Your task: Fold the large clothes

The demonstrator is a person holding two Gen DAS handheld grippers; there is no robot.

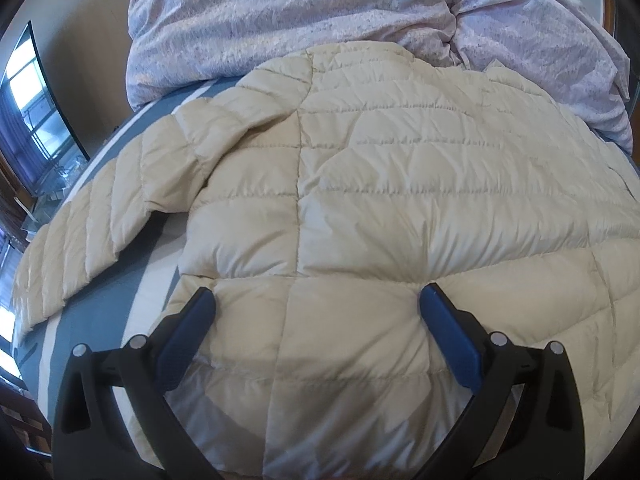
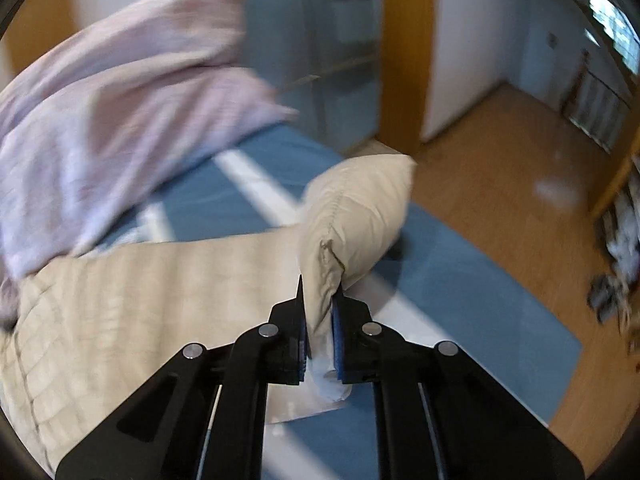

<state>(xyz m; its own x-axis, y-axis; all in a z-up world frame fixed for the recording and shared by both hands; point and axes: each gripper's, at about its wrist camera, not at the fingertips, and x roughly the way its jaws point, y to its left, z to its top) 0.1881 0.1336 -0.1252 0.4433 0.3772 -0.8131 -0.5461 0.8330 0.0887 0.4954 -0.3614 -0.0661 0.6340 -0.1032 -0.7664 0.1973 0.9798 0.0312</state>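
A cream quilted puffer jacket (image 1: 360, 200) lies spread flat on the blue-and-white striped bed (image 1: 80, 316), one sleeve (image 1: 80, 232) stretched out to the left. My left gripper (image 1: 316, 300) is open, its blue pads resting on the jacket's near part, fabric between them but not pinched. In the right wrist view my right gripper (image 2: 318, 300) is shut on the jacket's other sleeve (image 2: 356, 216), whose cuff end sticks up beyond the jaws. The jacket body (image 2: 140, 288) lies to the left of it.
A crumpled lilac duvet (image 1: 320, 20) is heaped at the far side of the bed, seen also as the duvet (image 2: 100, 120) at left. The bed edge (image 2: 500, 300) drops to a wooden floor (image 2: 500, 152) on the right. A television (image 1: 36, 108) stands far left.
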